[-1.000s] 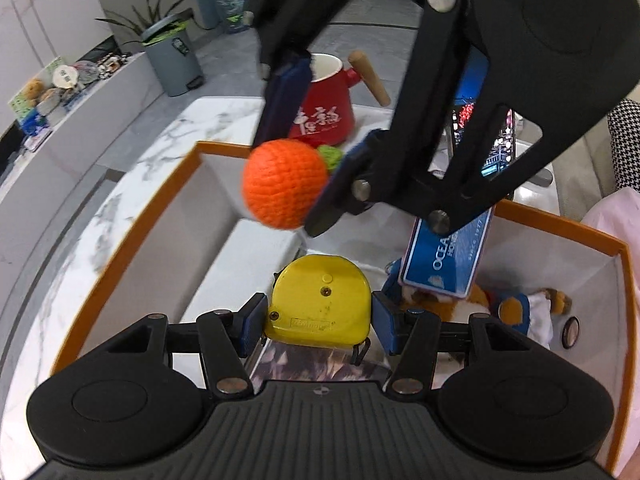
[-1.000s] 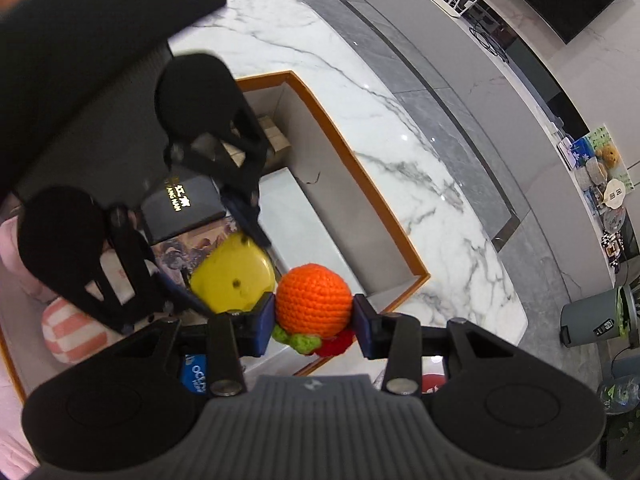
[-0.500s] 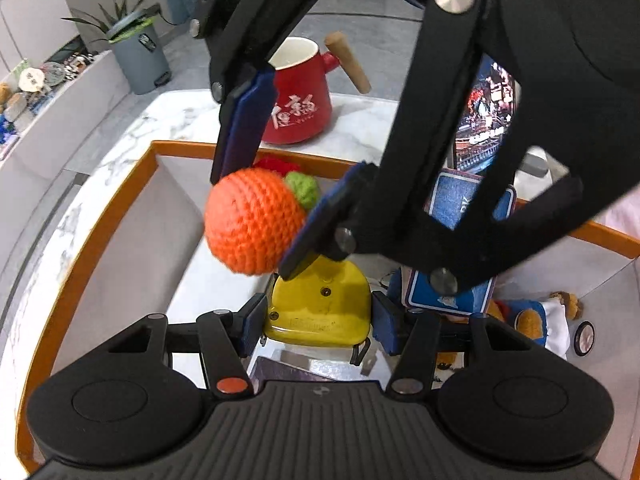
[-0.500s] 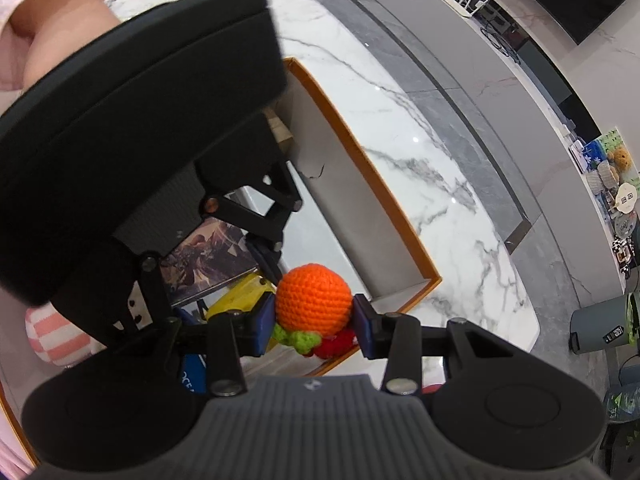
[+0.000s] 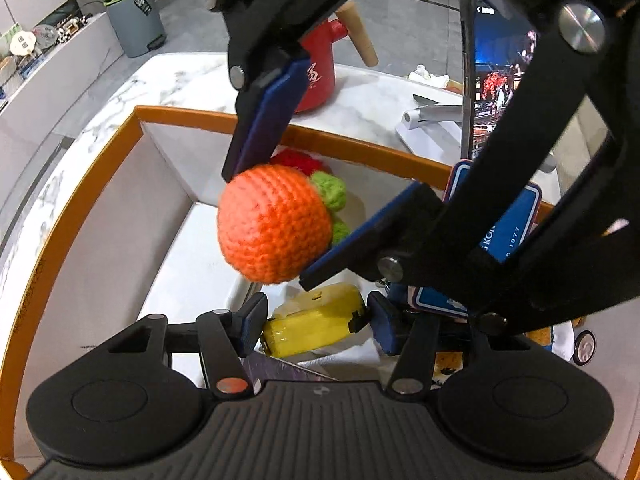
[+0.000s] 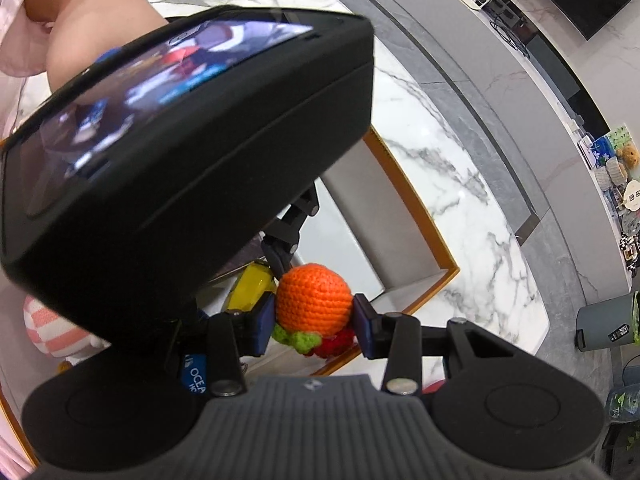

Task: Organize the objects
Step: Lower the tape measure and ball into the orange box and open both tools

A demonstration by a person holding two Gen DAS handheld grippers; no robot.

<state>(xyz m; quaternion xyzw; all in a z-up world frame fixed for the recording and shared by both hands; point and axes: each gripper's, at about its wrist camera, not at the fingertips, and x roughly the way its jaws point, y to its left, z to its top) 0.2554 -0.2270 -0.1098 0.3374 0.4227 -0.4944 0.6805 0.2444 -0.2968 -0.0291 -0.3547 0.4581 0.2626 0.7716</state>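
Observation:
My right gripper (image 6: 314, 322) is shut on an orange crocheted ball (image 6: 314, 300) with green and red trim, held above the orange-rimmed white box (image 5: 188, 114). The left wrist view shows the same ball (image 5: 276, 224) between the right gripper's blue pads (image 5: 260, 128). Lower in that box, my left gripper (image 5: 316, 326) is shut on a yellow tape measure (image 5: 320, 312), which is tilted. In the right wrist view the tape measure (image 6: 250, 286) peeks out under the left gripper's black body (image 6: 180, 140).
A blue card (image 5: 516, 224), a plush toy (image 6: 52, 332) and other small items lie in the box. A red pot (image 5: 320, 80) and a phone on a stand (image 5: 496, 92) sit on the marble table beyond it. A person's arm (image 6: 88, 20) is behind the left gripper.
My left gripper has sunk into the box with the tape measure, which now tilts. The right gripper with the ball looms larger and nearer in the left wrist view.

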